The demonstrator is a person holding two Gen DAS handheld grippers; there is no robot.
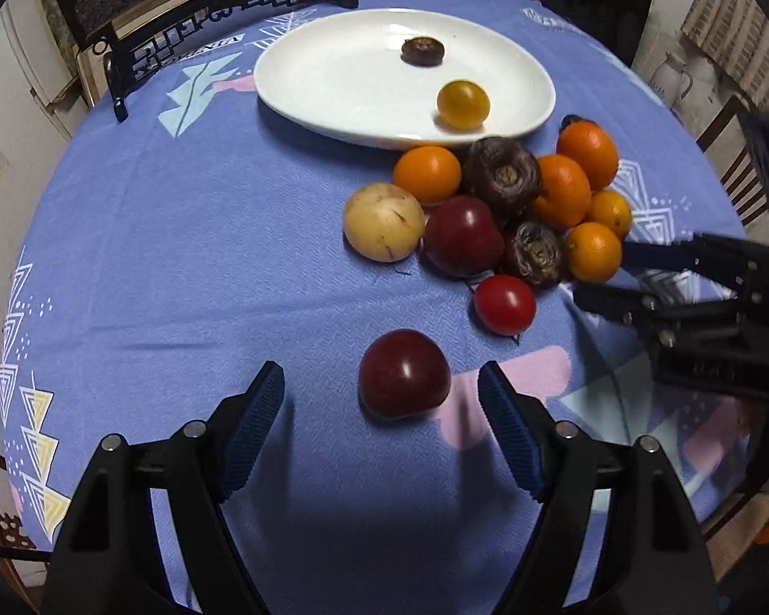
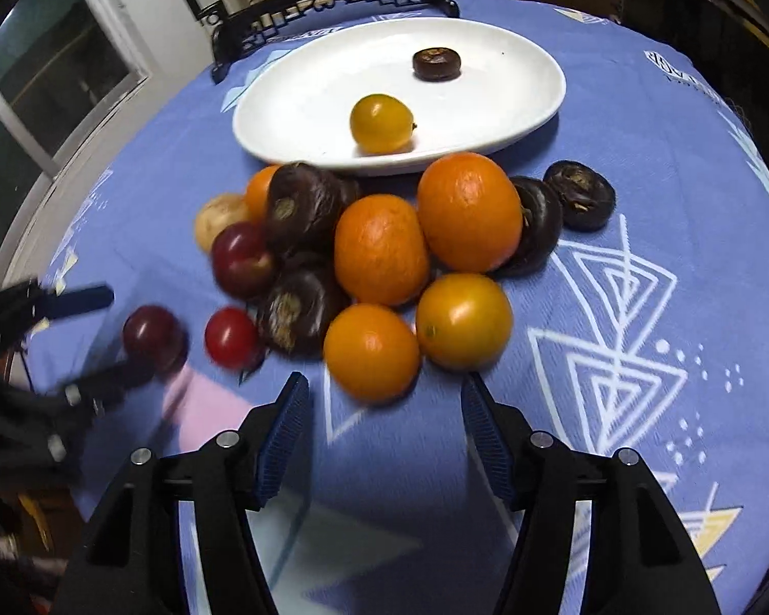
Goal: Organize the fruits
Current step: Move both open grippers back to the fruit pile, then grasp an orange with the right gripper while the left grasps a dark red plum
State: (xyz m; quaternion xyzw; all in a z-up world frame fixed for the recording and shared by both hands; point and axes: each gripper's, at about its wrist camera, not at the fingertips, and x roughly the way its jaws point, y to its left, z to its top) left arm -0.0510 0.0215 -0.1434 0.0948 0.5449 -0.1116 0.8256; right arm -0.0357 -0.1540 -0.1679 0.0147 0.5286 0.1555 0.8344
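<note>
A dark red plum [image 1: 404, 373] lies alone on the blue tablecloth, between the tips of my left gripper [image 1: 382, 379], which is open with its pads clear of the plum. My right gripper [image 2: 384, 389] is open just short of a small orange fruit [image 2: 371, 353] at the near edge of a pile of oranges, dark water chestnuts, plums and a red cherry tomato [image 1: 505, 304]. Behind the pile, a white oval plate [image 1: 333, 82] holds a yellow tomato [image 1: 463, 104] and one dark water chestnut [image 1: 423, 50]. The left wrist view shows the right gripper [image 1: 600, 272] beside the pile.
A pale yellow round fruit [image 1: 384, 229] sits at the pile's left edge. A black ornate stand [image 1: 220, 15] rises behind the plate at the table's far edge. The round table drops off on all sides, with chairs and a wall around it.
</note>
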